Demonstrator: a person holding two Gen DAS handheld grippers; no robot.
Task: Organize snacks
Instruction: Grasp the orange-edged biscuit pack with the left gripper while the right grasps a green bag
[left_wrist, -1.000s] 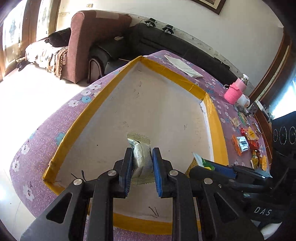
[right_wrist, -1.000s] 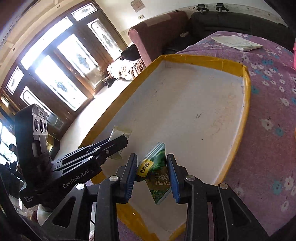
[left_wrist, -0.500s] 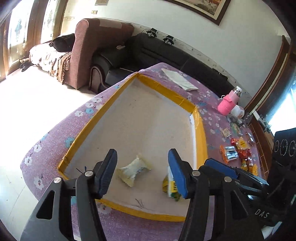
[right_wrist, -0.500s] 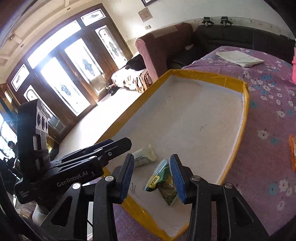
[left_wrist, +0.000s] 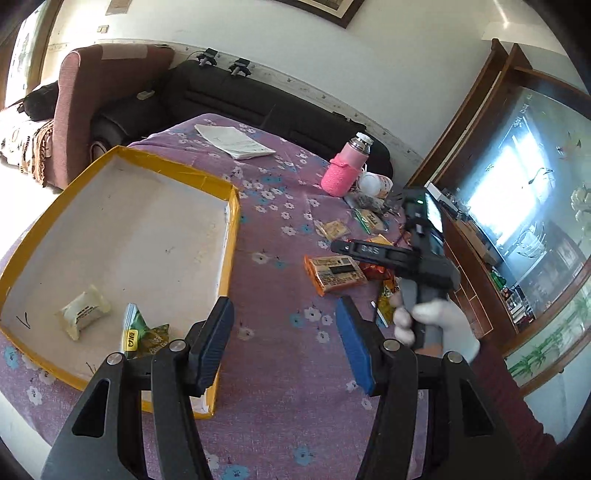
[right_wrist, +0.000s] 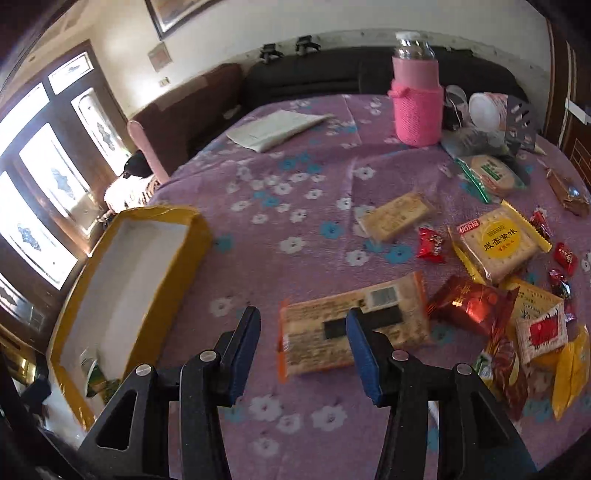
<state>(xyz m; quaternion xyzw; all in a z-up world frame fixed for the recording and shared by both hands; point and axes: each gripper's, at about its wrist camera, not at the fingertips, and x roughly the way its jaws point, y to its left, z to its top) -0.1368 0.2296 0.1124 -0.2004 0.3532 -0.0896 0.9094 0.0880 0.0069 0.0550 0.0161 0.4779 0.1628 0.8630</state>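
Note:
A yellow-rimmed box (left_wrist: 231, 236) with a white floor lies on the purple flowered cloth; it also shows in the right wrist view (right_wrist: 201, 236). In it lie a pale wrapped snack (left_wrist: 83, 312) and a green pea packet (left_wrist: 142, 332). My left gripper (left_wrist: 282, 338) is open and empty above the cloth, right of the box. My right gripper (right_wrist: 303, 350) is open and empty, just above an orange-edged cracker pack (right_wrist: 351, 325), also in the left wrist view (left_wrist: 334, 273). Several more snacks lie to the right: a red foil pack (right_wrist: 472, 301) and a yellow biscuit pack (right_wrist: 498, 243).
A pink-sleeved bottle (right_wrist: 417, 99) and a white cup (right_wrist: 484, 110) stand at the far side of the table. A folded paper (right_wrist: 277, 127) lies at the back. A sofa and armchair stand behind the table. A wooden cabinet (left_wrist: 517, 229) is at the right.
Both grippers let go of their snacks, which now lie in the box. Both opened, pulled back and swung right; the right one now hangs over the loose snacks.

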